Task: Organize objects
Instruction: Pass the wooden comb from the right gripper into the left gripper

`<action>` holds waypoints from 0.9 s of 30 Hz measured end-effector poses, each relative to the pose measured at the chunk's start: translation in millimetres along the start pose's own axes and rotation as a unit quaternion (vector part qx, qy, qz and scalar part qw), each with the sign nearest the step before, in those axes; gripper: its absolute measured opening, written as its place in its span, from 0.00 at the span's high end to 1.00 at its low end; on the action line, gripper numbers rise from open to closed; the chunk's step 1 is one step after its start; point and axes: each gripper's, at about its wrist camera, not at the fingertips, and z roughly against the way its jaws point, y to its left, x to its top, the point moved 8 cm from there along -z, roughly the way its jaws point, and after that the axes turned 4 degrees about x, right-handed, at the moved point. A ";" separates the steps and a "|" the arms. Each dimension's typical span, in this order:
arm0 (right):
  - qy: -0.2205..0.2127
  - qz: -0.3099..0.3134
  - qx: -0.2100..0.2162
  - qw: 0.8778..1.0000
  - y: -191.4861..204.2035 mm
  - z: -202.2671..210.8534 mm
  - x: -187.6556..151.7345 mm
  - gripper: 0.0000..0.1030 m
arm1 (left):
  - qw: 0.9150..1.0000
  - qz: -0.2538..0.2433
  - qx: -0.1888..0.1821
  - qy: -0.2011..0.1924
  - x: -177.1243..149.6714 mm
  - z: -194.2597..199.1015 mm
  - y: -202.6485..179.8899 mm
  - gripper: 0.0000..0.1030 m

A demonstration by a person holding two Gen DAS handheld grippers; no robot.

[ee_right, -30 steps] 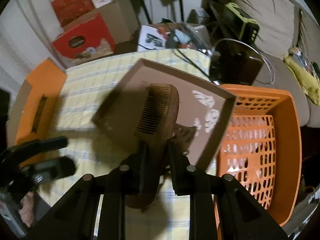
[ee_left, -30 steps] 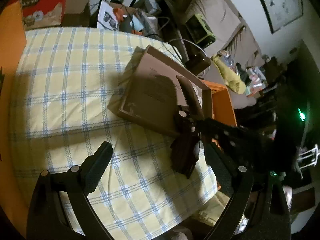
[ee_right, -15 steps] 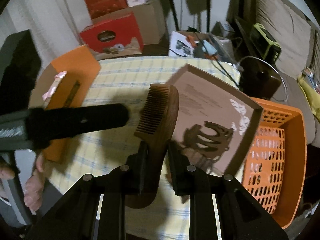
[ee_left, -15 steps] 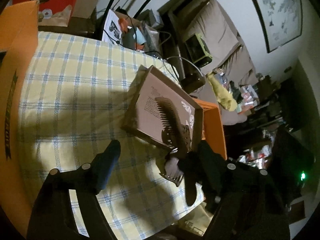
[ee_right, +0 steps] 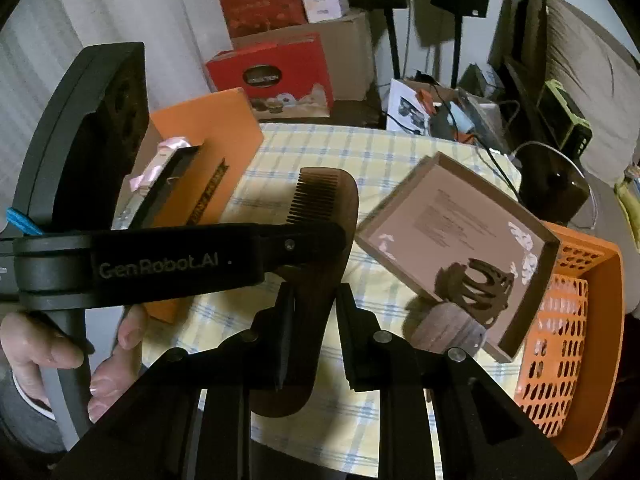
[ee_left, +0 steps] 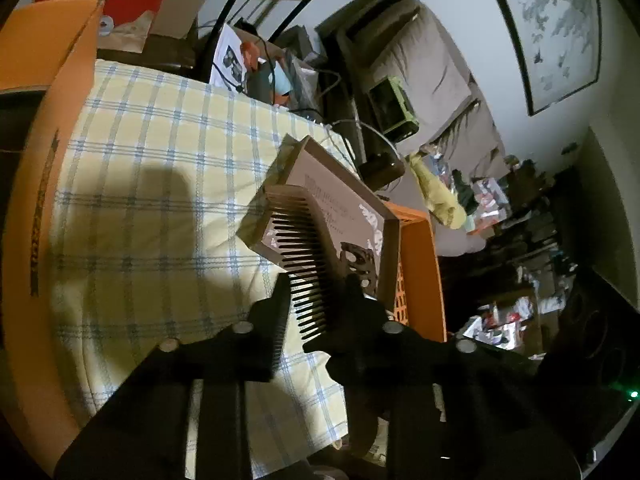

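Observation:
A dark wooden comb (ee_right: pixel 328 200) hangs above the checked tablecloth (ee_right: pixel 360 152). My right gripper (ee_right: pixel 314 300) is shut on its handle. My left gripper (ee_right: pixel 316 238) reaches in from the left across the comb's middle, and its jaws are closing on it. In the left wrist view the comb (ee_left: pixel 304 248) sits teeth-down between the fingers of my left gripper (ee_left: pixel 316 292), and both pads touch it. Behind it lies a shallow brown box lid (ee_right: pixel 460 224) with a dark hair claw clip (ee_right: pixel 476 284) in it.
An orange slotted basket (ee_right: pixel 592 280) stands at the table's right edge, partly under the lid. A tall orange box (ee_right: pixel 208 132) stands on the left. A small wooden piece (ee_right: pixel 444 328) lies by the lid's near corner. A person's hand (ee_right: pixel 48 356) holds the left gripper's grip.
The right gripper carried the comb up and left, away from the lid. The left gripper came in around the comb and its wide jaws narrowed onto it.

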 end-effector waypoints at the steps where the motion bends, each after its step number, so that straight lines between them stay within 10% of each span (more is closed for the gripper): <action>1: -0.001 0.001 0.001 1.000 2.1 0.6 0.7 0.80 | 1.000 0.003 -0.001 -0.002 0.5 3.4 1.5 0.80; 27: -0.007 0.050 0.056 0.997 132.5 -57.9 72.5 0.81 | 0.996 0.038 0.043 -0.066 49.2 112.3 105.4 0.85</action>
